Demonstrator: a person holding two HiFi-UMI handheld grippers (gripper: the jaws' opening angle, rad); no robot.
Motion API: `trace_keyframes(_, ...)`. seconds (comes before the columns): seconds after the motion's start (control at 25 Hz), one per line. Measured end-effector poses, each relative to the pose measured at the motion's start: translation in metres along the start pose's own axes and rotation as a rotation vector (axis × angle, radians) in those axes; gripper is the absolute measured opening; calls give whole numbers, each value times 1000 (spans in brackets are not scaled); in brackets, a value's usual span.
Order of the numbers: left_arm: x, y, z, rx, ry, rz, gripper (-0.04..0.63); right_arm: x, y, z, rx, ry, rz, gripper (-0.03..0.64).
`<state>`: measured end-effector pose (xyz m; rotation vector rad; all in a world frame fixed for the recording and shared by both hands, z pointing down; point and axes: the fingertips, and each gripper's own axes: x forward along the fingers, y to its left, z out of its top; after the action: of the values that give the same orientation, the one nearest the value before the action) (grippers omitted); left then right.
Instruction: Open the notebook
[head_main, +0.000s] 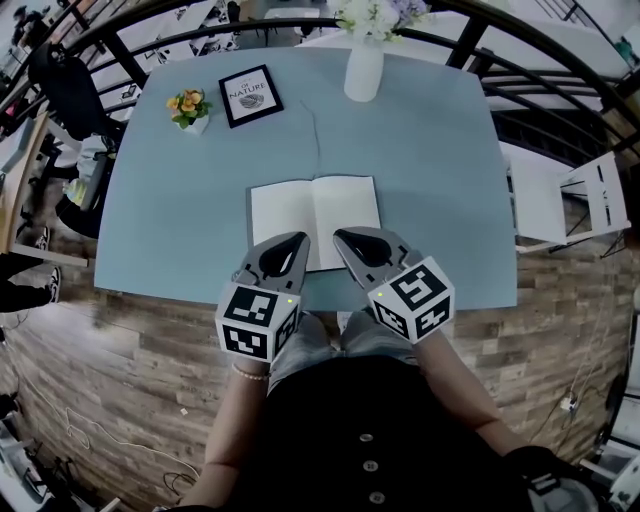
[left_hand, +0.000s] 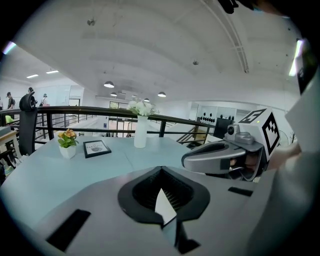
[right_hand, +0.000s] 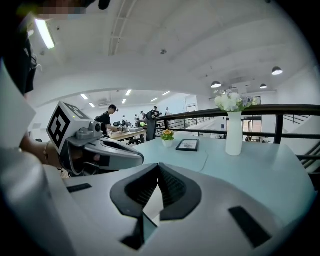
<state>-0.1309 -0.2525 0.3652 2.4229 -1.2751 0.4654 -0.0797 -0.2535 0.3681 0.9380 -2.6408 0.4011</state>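
Lying open and flat near the tabletop's (head_main: 420, 160) front edge, the notebook (head_main: 315, 215) looks light, its pages thin and floppy, best pinched at an outer corner. The left hand-held gripper (head_main: 297, 239) and the right hand-held gripper (head_main: 339, 236) hover over it, clenched empty.

**Notebook lying open on the table**

The notebook (head_main: 315, 218) lies flat and fully open on the pale blue table (head_main: 430, 180), two blank white pages facing up on either side of a straight centre fold. The pages look about equal in width. A thin dark strip of cover shows along the outer left edge and the top. The notebook sits square to the table, fold running away from the person, roughly midway across and close to the near edge, well apart from the things at the far side. Its nearest edge is partly covered in the head view.
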Motion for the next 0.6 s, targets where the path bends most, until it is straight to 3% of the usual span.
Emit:
trace_keyframes(0.32, -8, -8, 19, 15, -81, -1, 17, -4, -4, 20, -9, -55, 5, 6)
trace_keyframes(0.6, -7, -15, 27, 14, -79, -15, 17, -9, 0, 35, -38, -95, 21, 6)
